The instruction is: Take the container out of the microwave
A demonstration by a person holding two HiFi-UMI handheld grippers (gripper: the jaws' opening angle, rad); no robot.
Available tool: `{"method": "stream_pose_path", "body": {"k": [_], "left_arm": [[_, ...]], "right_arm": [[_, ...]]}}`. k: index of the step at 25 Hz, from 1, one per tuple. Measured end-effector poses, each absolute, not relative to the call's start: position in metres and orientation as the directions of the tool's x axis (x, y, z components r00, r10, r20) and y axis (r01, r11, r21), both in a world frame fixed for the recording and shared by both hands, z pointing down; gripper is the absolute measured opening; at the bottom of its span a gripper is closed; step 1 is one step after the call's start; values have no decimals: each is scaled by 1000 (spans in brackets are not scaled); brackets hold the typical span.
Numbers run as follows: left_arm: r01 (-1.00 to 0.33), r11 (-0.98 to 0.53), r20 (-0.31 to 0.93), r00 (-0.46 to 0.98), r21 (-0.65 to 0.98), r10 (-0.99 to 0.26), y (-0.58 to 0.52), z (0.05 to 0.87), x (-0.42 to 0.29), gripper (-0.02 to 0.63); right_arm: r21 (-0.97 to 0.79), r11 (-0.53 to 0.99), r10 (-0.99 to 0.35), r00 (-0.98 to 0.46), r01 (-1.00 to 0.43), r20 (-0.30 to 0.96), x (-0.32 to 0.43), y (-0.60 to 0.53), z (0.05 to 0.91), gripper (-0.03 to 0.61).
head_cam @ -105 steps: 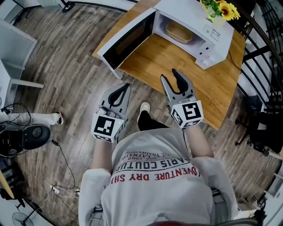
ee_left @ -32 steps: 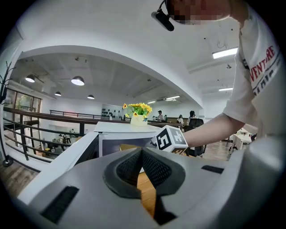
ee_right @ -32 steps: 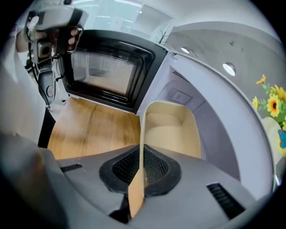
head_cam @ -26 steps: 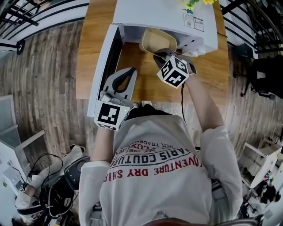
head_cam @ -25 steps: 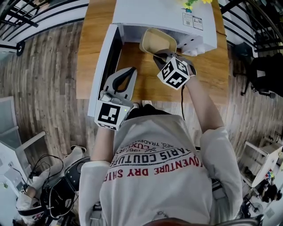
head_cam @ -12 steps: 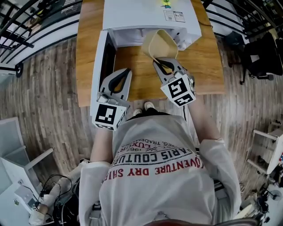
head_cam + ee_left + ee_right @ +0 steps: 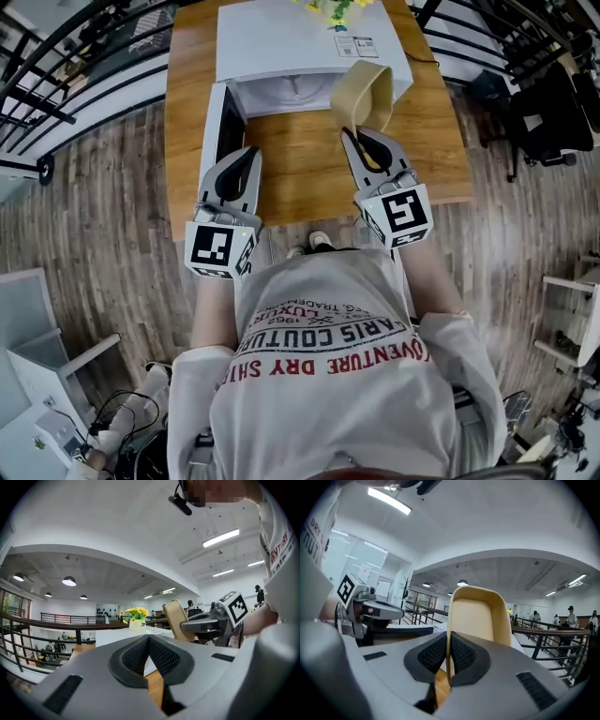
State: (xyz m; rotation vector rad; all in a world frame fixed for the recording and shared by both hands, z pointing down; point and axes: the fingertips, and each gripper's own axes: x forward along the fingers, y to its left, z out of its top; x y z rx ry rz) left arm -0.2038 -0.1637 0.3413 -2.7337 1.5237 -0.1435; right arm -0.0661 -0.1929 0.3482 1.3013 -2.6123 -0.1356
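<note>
The tan container (image 7: 362, 89) hangs outside the white microwave (image 7: 291, 37), in front of its right side and above the wooden table (image 7: 309, 164). It is tipped on edge. My right gripper (image 7: 362, 139) is shut on its near rim. In the right gripper view the jaws pinch the container (image 7: 477, 616) wall, with the right gripper (image 7: 449, 660) below it. My left gripper (image 7: 246, 159) is shut on nothing, just right of the open door (image 7: 214, 122). From the left gripper view, the left gripper (image 7: 148, 638) points level, and the container (image 7: 175, 620) shows to its right.
The microwave cavity (image 7: 286, 94) stands open with nothing visible inside. A pot of sunflowers (image 7: 328, 6) sits on top of the microwave. Black railings (image 7: 56, 56) run behind the table on the left, and a dark chair (image 7: 553, 112) stands at the right.
My right gripper has drawn the container back out of the microwave mouth and lifted it, rolling it onto its edge. The left gripper rose a little beside the door.
</note>
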Motion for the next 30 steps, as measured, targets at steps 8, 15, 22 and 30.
{"method": "stream_pose_path", "body": {"k": [8, 15, 22, 30], "left_arm": [[-852, -518, 60, 515, -75, -855, -170, 329, -197, 12], [-851, -520, 60, 516, -78, -854, -177, 329, -191, 12], [-853, -515, 57, 512, -83, -857, -179, 326, -188, 12], [-861, -501, 48, 499, -89, -865, -178, 323, -187, 12]], "right_arm": [[142, 585, -811, -578, -798, 93, -62, -191, 337, 31], [133, 580, -814, -575, -803, 80, -58, -198, 336, 31], [133, 584, -812, -578, -801, 85, -55, -198, 339, 31], [108, 596, -803, -592, -796, 66, -54, -201, 338, 31]]}}
